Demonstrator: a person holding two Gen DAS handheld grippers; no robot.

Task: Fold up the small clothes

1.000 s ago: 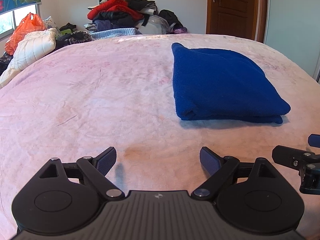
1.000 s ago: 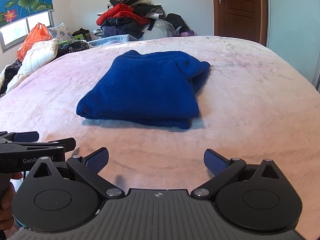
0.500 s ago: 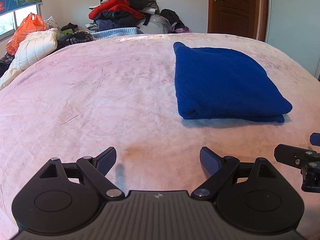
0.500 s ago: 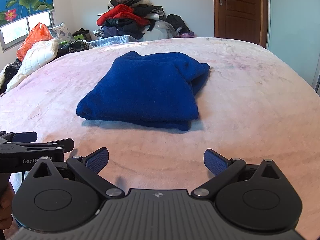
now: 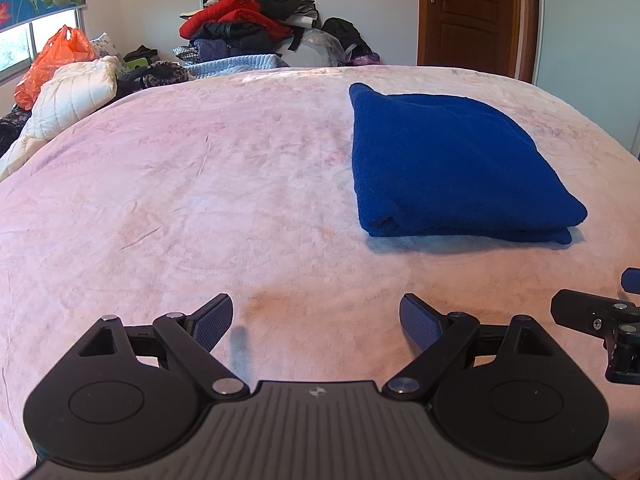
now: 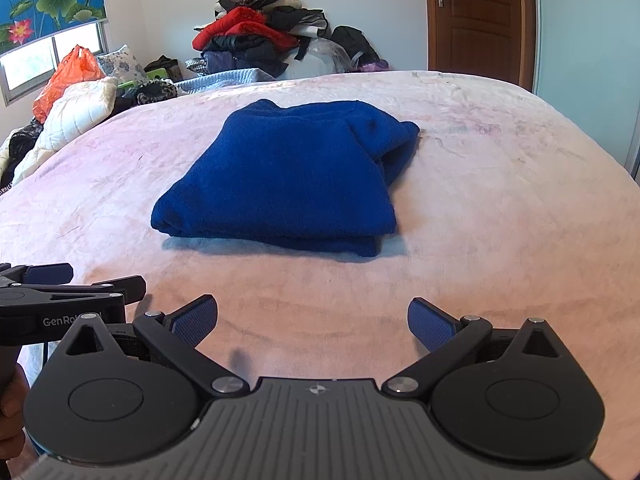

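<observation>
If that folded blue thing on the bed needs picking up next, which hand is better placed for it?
Probably the right hand-held gripper: the folded blue garment lies almost straight ahead of its open jaws. From the left hand-held gripper, also open, it sits off to the right.

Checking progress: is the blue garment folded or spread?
Folded: the blue garment lies as a compact rectangle, stacked layers showing at its near edge.

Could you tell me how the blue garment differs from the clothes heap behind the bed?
The blue garment is folded into a flat, neat stack; the clothes heap is a loose, tangled pile. The garment is one solid colour; the heap mixes red, black and pale pieces. The garment lies alone on the pink bed; the heap sits past its far edge by the wall. Neither is touched by a gripper.
</observation>
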